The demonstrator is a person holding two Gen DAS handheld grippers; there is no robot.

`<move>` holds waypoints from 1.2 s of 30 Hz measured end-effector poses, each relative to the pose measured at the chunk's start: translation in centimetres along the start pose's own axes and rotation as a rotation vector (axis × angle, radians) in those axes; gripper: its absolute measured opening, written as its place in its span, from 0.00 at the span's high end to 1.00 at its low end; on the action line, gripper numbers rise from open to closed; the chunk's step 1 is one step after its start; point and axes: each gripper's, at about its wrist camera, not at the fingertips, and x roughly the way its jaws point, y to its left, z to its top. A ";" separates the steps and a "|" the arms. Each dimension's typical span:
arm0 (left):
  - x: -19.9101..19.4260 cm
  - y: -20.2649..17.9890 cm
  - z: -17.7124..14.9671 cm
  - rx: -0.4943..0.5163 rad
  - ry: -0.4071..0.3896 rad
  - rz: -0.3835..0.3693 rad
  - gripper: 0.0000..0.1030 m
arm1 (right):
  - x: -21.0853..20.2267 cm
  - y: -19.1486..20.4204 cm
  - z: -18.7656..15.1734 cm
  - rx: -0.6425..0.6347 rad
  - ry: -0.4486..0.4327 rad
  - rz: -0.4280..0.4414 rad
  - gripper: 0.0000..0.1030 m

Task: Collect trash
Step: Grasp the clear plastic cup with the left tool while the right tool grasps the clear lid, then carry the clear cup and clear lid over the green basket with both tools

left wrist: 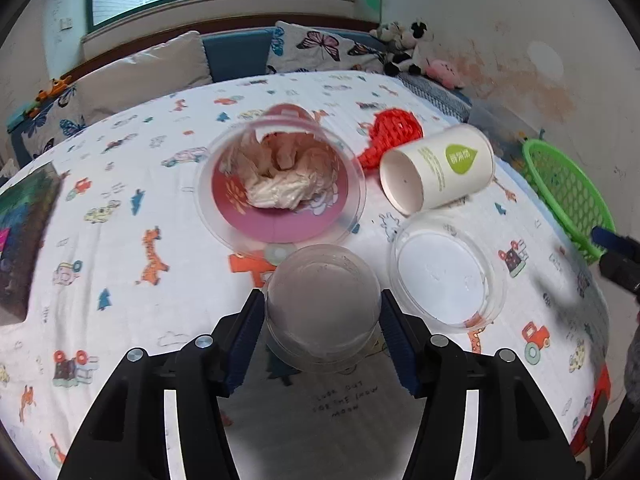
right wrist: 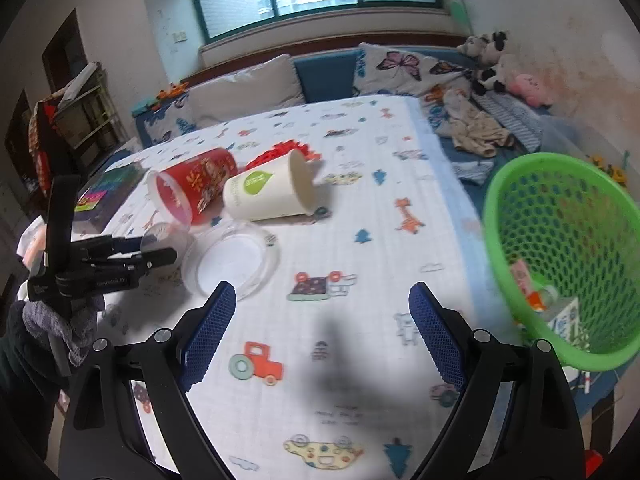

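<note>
My left gripper (left wrist: 322,312) is closed on a small clear cup (left wrist: 322,308), both pads touching its sides, near the table's (left wrist: 120,240) front edge. My right gripper (right wrist: 322,332) hangs wide open and holds nothing, above the cloth. The red cup (left wrist: 280,184) with crumpled paper, the white cup (left wrist: 440,168) and a clear lid (left wrist: 446,276) lie mid-table; the green basket (right wrist: 560,256) sits past the right edge.
</note>
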 end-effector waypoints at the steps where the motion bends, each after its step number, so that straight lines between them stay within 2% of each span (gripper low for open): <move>1: -0.4 0.2 0.0 -0.005 -0.007 0.003 0.45 | 0.2 0.2 0.0 -0.005 0.004 0.008 0.13; 13: -4.5 2.4 -0.3 -0.084 -0.058 0.018 0.46 | 4.6 4.0 0.4 -0.056 0.110 0.167 0.09; 17: -5.6 2.8 -0.5 -0.093 -0.072 0.021 0.45 | 6.3 5.5 0.7 -0.090 0.151 0.192 0.09; 27: -6.8 3.5 -0.9 -0.111 -0.084 0.015 0.46 | 10.2 7.2 1.2 -0.150 0.218 0.177 0.09; 36: -6.8 4.3 -1.2 -0.128 -0.077 0.013 0.46 | 11.9 8.7 1.8 -0.207 0.222 0.122 0.07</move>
